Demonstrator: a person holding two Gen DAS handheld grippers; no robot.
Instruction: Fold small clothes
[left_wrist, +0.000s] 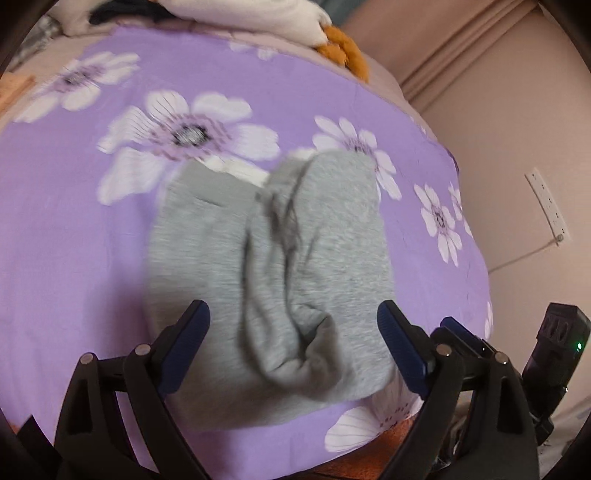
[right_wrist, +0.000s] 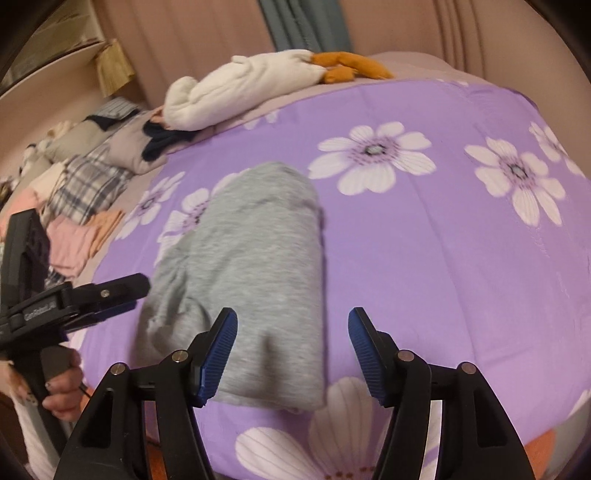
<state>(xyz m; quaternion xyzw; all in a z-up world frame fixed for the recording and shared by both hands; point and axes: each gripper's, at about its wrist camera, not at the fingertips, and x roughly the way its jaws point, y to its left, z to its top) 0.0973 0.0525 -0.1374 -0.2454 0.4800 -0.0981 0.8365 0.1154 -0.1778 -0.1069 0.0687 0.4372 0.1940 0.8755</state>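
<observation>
Grey knit garment (right_wrist: 243, 273) lies folded and rumpled at centre frame on the purple flowered bedspread (right_wrist: 424, 240).

My left gripper (left_wrist: 293, 325) stands wide apart at lower centre, the cloth beneath but not pinched; my right gripper (right_wrist: 291, 347) is parted too, holding nothing, its left pad over the garment's near edge; white and orange plush (right_wrist: 266, 81) at upper centre; piled clothes (right_wrist: 81, 184) at left.

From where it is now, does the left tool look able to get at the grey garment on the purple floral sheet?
Probably yes. The left tool stands open just above the near end of the grey garment, nothing lies between them, and the right tool sits off to the side, also open and holding nothing.
</observation>
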